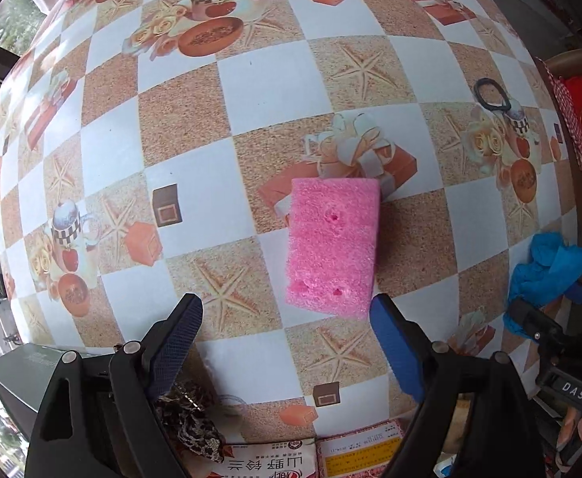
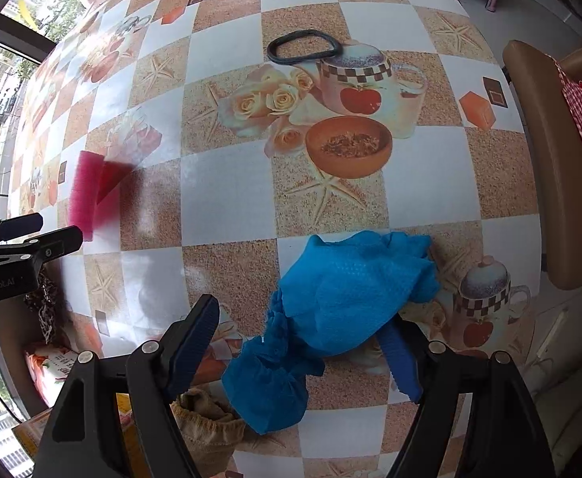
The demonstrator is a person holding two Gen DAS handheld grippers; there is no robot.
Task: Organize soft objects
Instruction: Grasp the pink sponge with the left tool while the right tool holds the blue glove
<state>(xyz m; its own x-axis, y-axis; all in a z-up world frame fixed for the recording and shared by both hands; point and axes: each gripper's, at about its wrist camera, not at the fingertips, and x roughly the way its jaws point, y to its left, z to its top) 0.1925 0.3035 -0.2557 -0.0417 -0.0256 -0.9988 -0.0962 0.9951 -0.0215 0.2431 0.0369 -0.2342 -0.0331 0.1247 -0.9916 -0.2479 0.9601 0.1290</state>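
Checked oilcloth table point(image 1: 251, 91), window side to the left. Pink sponge point(image 1: 332, 245) lies flat just ahead of the left gripper point(image 1: 287, 332), nearer its blue pad; jaws apart, nothing between them. Looks like a set-down spot. Blue cloth point(image 2: 342, 298) sits crumpled on the table between and ahead of the right gripper point(image 2: 307, 348) fingers, overlapping one pad; jaws spread, not pinching it. Both grippers point straight down at the tabletop. A black rubber ring point(image 2: 303, 46) sits well beyond the cloth.

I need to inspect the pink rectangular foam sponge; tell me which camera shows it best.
Left wrist view: the pink rectangular foam sponge lies centred, sharp, its top face fully visible. The right wrist view shows it only blurred, near the left edge.
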